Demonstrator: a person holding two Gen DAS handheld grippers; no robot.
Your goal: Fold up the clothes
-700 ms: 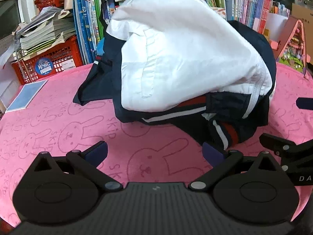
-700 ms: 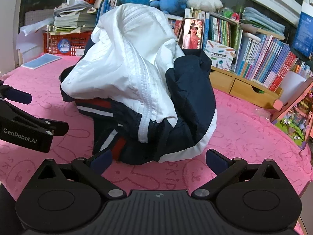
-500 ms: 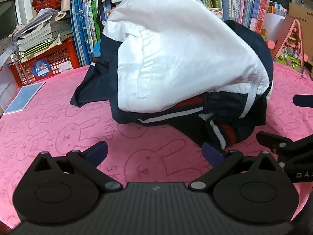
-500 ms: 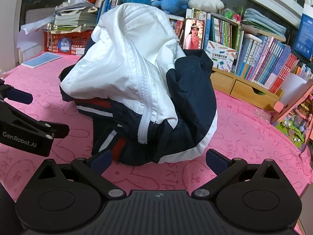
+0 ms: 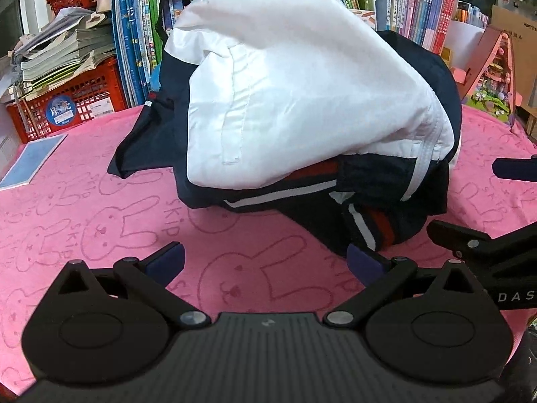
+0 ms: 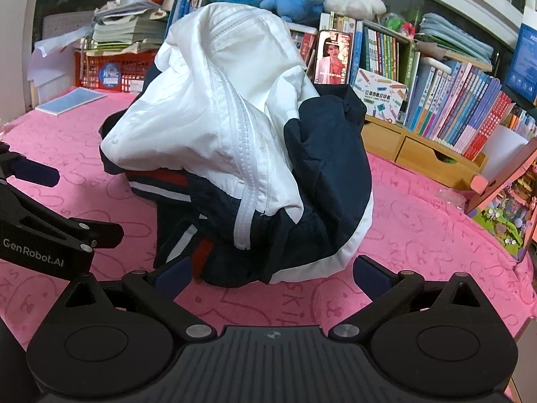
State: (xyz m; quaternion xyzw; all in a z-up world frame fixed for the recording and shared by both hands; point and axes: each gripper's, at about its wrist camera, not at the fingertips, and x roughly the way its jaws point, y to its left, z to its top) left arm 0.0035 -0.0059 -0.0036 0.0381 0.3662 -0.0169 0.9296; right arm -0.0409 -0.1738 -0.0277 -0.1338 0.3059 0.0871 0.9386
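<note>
Both wide-open tools have edged closer to the crumpled jacket (image 5: pixel 302 100).

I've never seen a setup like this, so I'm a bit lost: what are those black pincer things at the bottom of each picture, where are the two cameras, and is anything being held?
There is no robot here. A person holds a two-finger gripper in each hand, and each gripper carries a wide-angle camera looking forward along its fingers. So the black shape at the bottom of each picture is that camera's own tool.

One picture comes from the left gripper, the other from the right gripper. Each view also catches the other tool at its edge.

In front of them, a crumpled white and navy jacket lies heaped on a pink cloth with rabbit drawings. A thin blue booklet lies off to one side, and books and a red basket stand behind.

Nothing is held: both grippers stand wide open, just short of the jacket. The folding has not begun.
</note>
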